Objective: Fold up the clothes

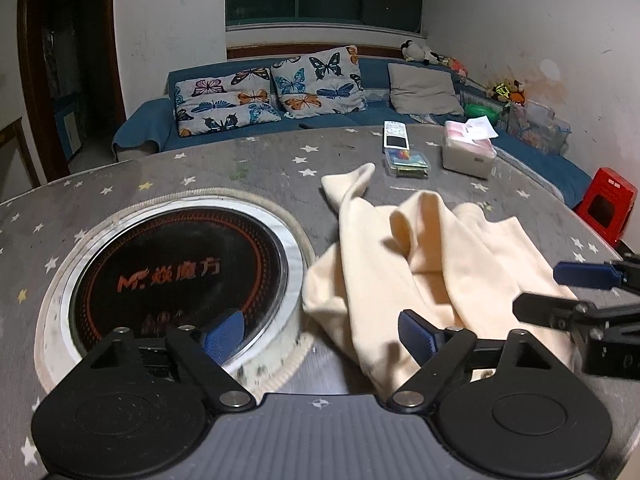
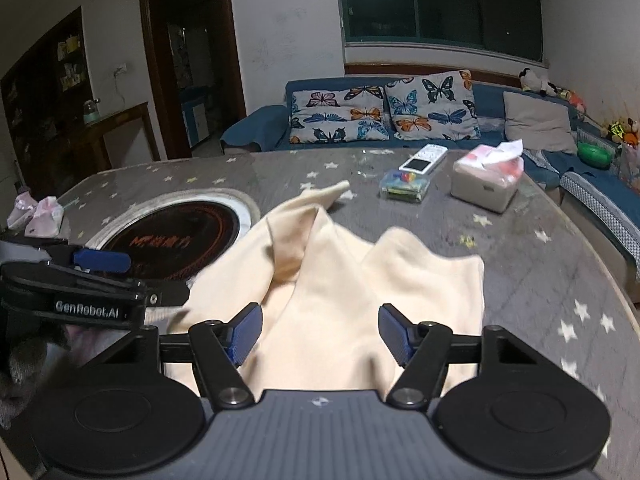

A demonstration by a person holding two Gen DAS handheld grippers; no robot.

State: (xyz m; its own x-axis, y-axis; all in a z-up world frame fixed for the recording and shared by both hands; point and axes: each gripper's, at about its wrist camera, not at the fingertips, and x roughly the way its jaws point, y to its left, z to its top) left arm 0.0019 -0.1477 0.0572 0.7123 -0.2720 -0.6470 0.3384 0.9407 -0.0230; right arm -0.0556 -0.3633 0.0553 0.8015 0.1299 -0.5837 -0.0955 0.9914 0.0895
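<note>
While both grippers, left [image 1: 322, 334] and right [image 2: 320, 334], hover with fingers apart over the crumpled cream garment [image 2: 336, 280], uneven pinches could skew the fold.

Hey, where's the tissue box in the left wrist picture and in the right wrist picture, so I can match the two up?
Left wrist view: the tissue box sits upper right on the table, just right of the clear plastic case.
Right wrist view: the tissue box is again upper right, right of the same clear plastic case.
Shared landmark: the white remote lies just behind the case in both.
</note>
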